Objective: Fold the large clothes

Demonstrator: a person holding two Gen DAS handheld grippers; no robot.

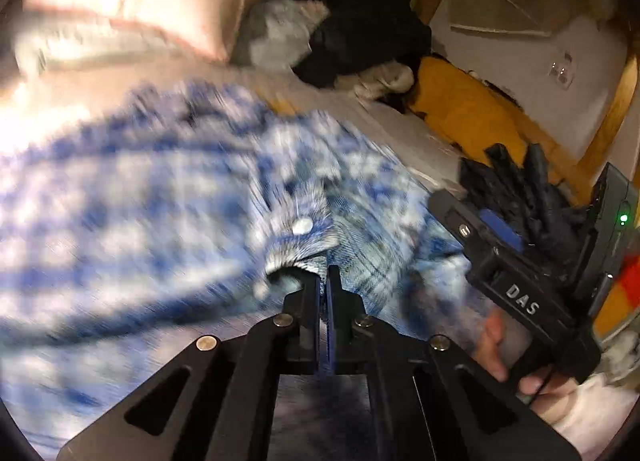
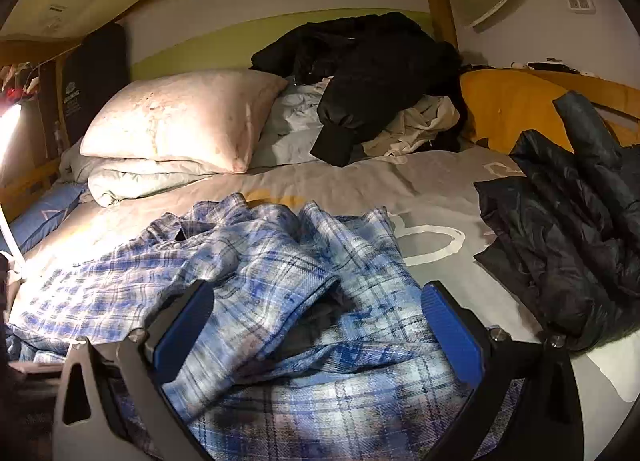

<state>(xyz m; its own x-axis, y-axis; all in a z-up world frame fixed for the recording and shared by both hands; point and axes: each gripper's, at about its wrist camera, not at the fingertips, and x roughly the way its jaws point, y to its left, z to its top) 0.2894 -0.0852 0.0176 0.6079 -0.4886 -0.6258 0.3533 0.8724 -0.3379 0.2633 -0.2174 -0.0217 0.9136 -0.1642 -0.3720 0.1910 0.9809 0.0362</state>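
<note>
A blue-and-white plaid shirt [image 2: 280, 281] lies crumpled on the grey bedsheet [image 2: 420, 185]. It fills the left wrist view as a blurred shirt [image 1: 140, 189]. Its sleeve cuff [image 1: 296, 245], with a white button, sits right at my left gripper [image 1: 325, 281]. That gripper is shut, and the cuff's edge looks pinched between the pads. My right gripper [image 2: 320, 325] is open and low over the shirt, one blue pad on each side of a fold. A hand [image 1: 494, 341] holds the right tool at the right of the left wrist view.
A pink pillow [image 2: 180, 117] on a folded quilt lies at the back left. A black jacket [image 2: 372, 73] heaps over pale clothes at the back. A yellow cloth [image 2: 504, 109] and a dark puffer jacket [image 2: 560, 221] lie at the right. A bright lamp [image 2: 8, 129] shines at the left.
</note>
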